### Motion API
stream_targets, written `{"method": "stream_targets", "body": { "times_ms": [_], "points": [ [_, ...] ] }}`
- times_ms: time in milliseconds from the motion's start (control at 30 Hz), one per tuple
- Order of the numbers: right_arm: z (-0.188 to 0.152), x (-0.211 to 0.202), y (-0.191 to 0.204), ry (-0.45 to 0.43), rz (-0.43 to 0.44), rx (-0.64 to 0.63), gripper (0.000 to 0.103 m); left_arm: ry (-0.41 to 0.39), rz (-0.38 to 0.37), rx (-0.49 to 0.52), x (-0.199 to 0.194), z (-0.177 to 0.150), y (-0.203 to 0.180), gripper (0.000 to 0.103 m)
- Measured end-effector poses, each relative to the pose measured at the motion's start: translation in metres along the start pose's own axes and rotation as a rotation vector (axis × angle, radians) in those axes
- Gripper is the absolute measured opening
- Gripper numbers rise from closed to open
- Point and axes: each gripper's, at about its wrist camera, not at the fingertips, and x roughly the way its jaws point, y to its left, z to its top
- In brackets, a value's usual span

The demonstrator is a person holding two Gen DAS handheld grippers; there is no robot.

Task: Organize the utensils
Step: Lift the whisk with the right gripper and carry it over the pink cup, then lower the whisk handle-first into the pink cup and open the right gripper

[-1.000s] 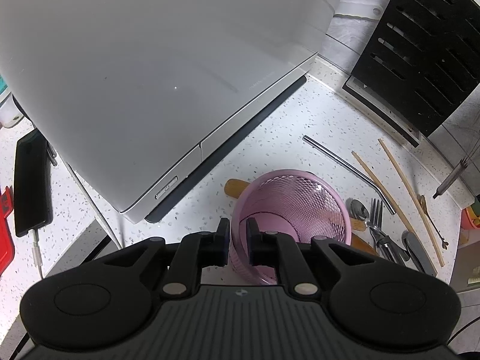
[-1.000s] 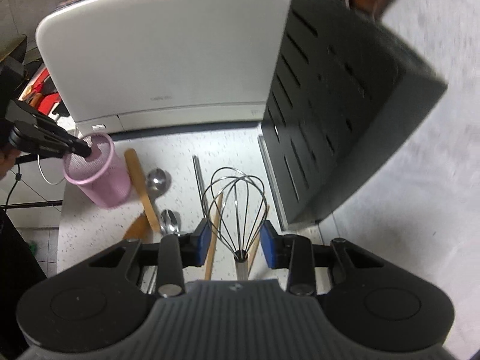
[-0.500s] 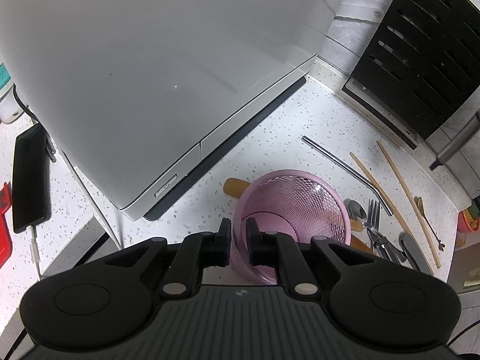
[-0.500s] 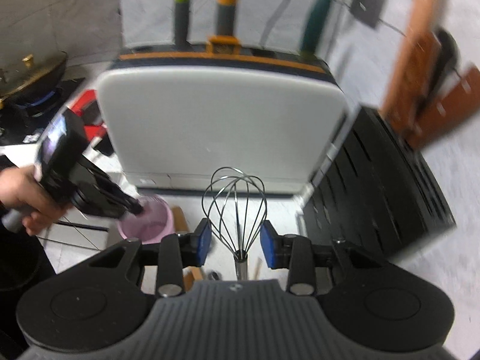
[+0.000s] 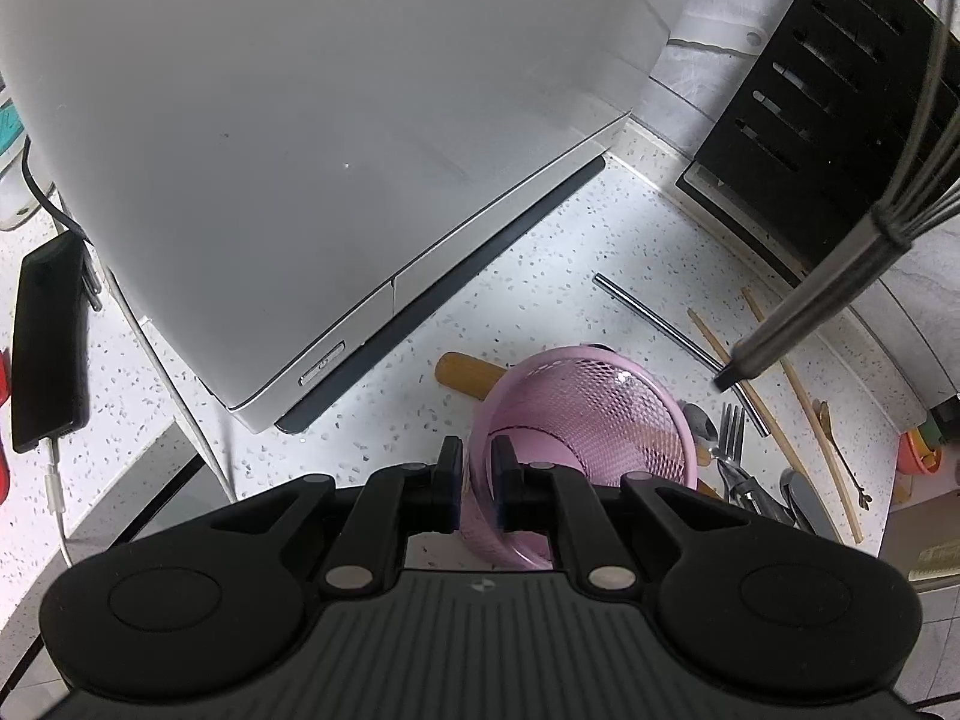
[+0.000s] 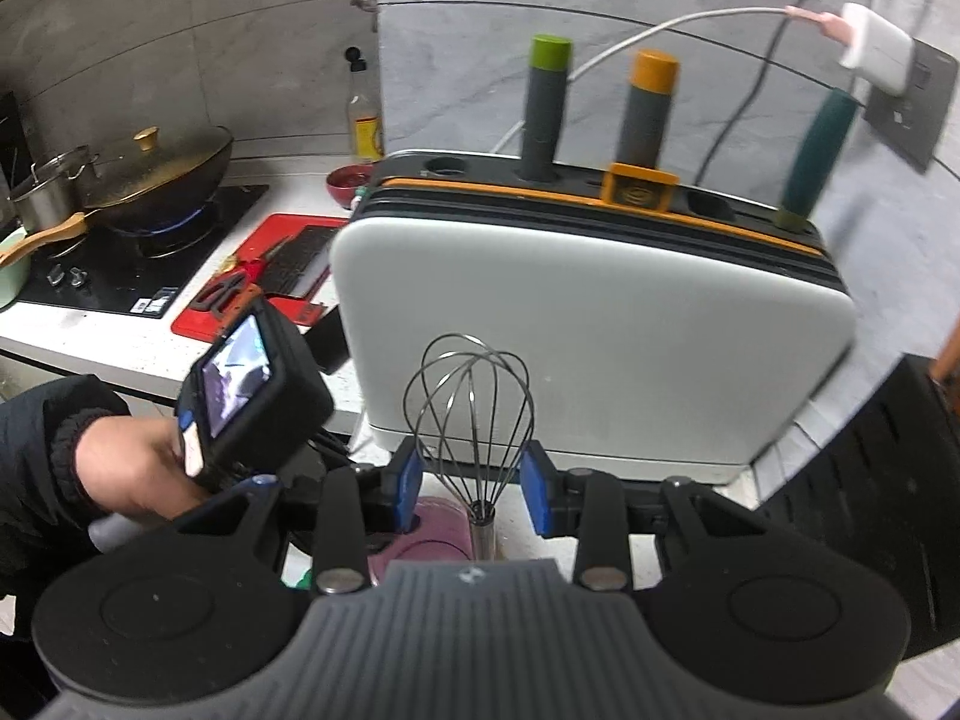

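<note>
Left wrist view: left gripper (image 5: 476,483) pointing steeply down at speckled white bench (image 5: 528,276), fingers (image 5: 449,468) pinched together on near rim of pink mesh cup (image 5: 591,414), one finger outside the wall, the other inside. Cup standing on bench just in front of large white appliance (image 5: 300,138), tilted slightly, nothing visible inside. Wooden handle (image 5: 471,373) lying behind cup, touching or nearly touching its far side. To the right of cup, loose on bench: bent metal straw (image 5: 651,315), pair of wooden chopsticks (image 5: 798,384), fork (image 5: 731,429), spoon bowl (image 5: 699,420), more cutlery heaped near the edge, too tangled to separate. Black slotted rack (image 5: 828,114) upright at far right. Whisk (image 5: 822,300) hanging in the air above the straw, handle end lowest, just right of and above cup rim, not touching it. Dark phone (image 5: 51,336) flat on bench at far left, white cable plugged in.

Right wrist view: right gripper (image 6: 474,483) with blue-padded fingers (image 6: 408,483) partway closed, clamped on whisk (image 6: 471,408) at the wire base, loops pointing away toward appliance (image 6: 594,348). Pink cup (image 6: 432,531) partly hidden below fingers. Left hand (image 6: 129,468) in dark sleeve gripping the other gripper at left. Wok (image 6: 159,171) on lit burner far left.
</note>
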Motion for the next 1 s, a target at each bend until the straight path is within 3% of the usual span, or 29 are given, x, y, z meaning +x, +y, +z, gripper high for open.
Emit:
{"method": "stream_targets", "body": {
  "times_ms": [367,1000],
  "points": [
    [0.009,0.018,0.016,0.018,0.036,-0.019,0.034,-0.008,-0.019,-0.010,-0.005,0.000,0.003,0.009],
    [-0.012,0.064,0.009,0.082,0.066,0.019,0.034,-0.023,-0.035,0.000,-0.014,-0.006,0.005,0.009]
  ]
}}
